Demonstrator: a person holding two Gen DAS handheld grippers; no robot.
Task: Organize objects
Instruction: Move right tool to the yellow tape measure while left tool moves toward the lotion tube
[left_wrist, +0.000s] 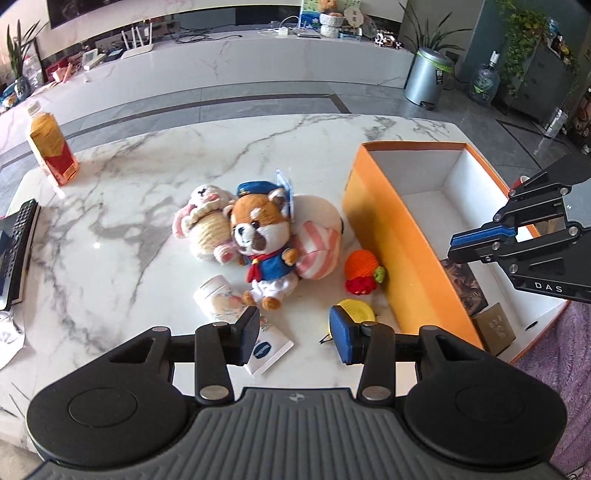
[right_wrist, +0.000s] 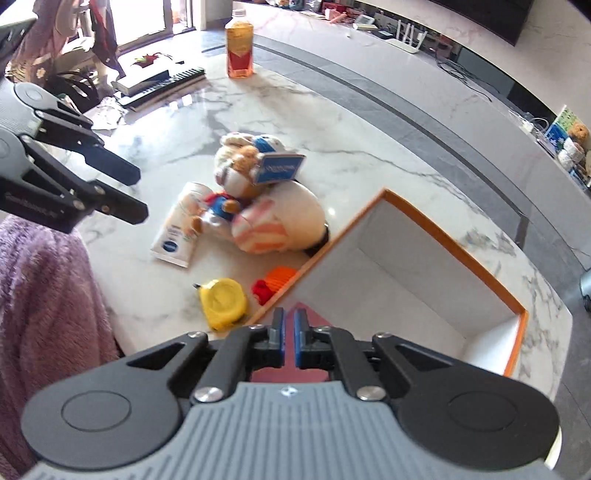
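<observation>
On the marble table (left_wrist: 129, 192) lies a heap of toys: a red panda plush (left_wrist: 258, 236), a bunny plush (left_wrist: 207, 221), a pink striped plush (left_wrist: 317, 243) and a crocheted orange (left_wrist: 364, 267). A white cream tube (left_wrist: 221, 299) and a yellow tape measure (left_wrist: 354, 308) lie nearer. My left gripper (left_wrist: 295, 328) hovers open above these two, its jaws empty. The orange box (left_wrist: 388, 221) stands to the right, holding a dark tile (left_wrist: 465, 288) and a tan card (left_wrist: 495, 325). My right gripper (right_wrist: 290, 317) is shut above the box (right_wrist: 388, 240), with nothing seen in it.
An orange drink bottle (left_wrist: 50, 147) stands at the table's far left corner, and a black remote (left_wrist: 22, 236) lies on the left edge. A purple fuzzy cloth (right_wrist: 44, 314) hangs at the near edge. A metal bin (left_wrist: 426, 75) stands on the floor beyond.
</observation>
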